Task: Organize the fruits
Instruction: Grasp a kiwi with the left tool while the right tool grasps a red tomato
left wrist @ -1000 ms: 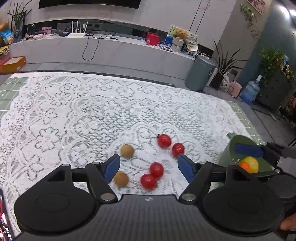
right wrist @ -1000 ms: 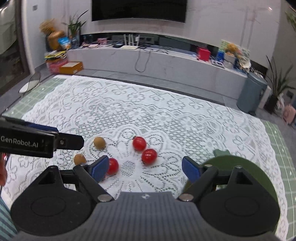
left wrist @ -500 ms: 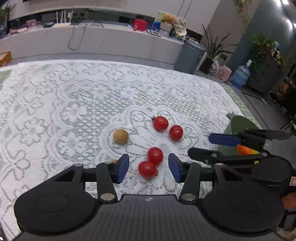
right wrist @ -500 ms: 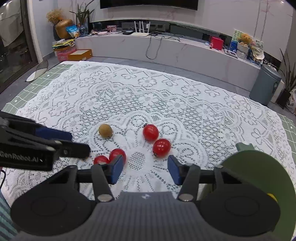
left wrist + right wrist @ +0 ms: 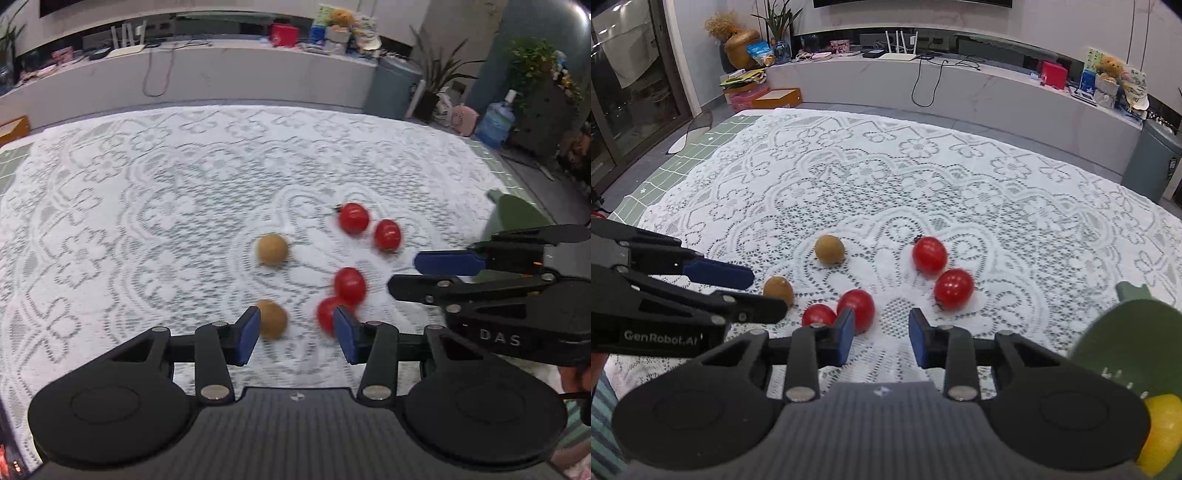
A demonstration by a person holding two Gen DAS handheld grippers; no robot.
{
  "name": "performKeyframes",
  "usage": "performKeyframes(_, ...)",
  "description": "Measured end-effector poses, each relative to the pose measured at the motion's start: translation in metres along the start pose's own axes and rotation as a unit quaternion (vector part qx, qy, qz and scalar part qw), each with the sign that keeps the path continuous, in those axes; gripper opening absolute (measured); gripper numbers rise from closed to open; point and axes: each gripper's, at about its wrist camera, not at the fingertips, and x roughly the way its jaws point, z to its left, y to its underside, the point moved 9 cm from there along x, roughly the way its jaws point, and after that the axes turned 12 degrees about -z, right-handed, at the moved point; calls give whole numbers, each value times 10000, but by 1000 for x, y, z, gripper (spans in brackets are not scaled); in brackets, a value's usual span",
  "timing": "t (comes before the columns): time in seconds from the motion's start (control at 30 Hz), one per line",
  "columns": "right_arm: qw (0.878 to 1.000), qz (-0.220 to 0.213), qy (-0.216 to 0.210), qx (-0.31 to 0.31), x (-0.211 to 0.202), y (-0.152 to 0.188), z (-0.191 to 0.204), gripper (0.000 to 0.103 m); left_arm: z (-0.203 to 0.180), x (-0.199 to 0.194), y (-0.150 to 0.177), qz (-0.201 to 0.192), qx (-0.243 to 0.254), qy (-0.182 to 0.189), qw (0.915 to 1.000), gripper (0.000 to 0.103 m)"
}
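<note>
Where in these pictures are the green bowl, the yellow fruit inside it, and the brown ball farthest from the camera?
Dark green bowl [image 5: 1137, 332], right wrist view, on its outer wall.
Yellow round fruit [image 5: 1163, 432], right wrist view, on its visible side.
Far brown round fruit [image 5: 829, 250], right wrist view, on its middle.

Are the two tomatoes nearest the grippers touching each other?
Touching. The right wrist view shows the smaller tomato pressed against the bigger tomato, with no lace between them.
</note>
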Motion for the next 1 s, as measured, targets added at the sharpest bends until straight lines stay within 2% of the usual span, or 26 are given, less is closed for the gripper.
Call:
performKeyframes(0.07, 10000, 27, -24, 64, 5, 0, 1, 29, 7, 3, 1, 47, -83, -63, 9999, 48)
performKeyframes(0.2, 9995, 56, -98, 303, 13, -4, 2, 29, 13, 9, 1, 93, -168, -123, 9997, 47)
performKeyframes(0.3, 9987, 75, -147, 479, 19, -7, 4, 29, 15, 15, 3, 162, -186, -144, 9996, 42)
performKeyframes(0.43, 9963, 182, -209, 809, 29, -5, 2, 23, 19, 19, 5, 226, -300, -186, 9991, 40)
performKeyframes(0.67, 9898, 389, -247, 1344, 40, 3, -4, 23, 18, 24, 8, 302, -325, -167, 9989, 37)
performKeyframes(0.9, 9867, 401, -250, 1553, 45, 2, -5, 23, 18, 29, 9, 351, -498, -141, 9980, 33)
performKeyframes(1.0, 9857, 525, -292, 1575, 49, 3, -4, 26, 16, 30, 8, 358, -477, -150, 9981, 30)
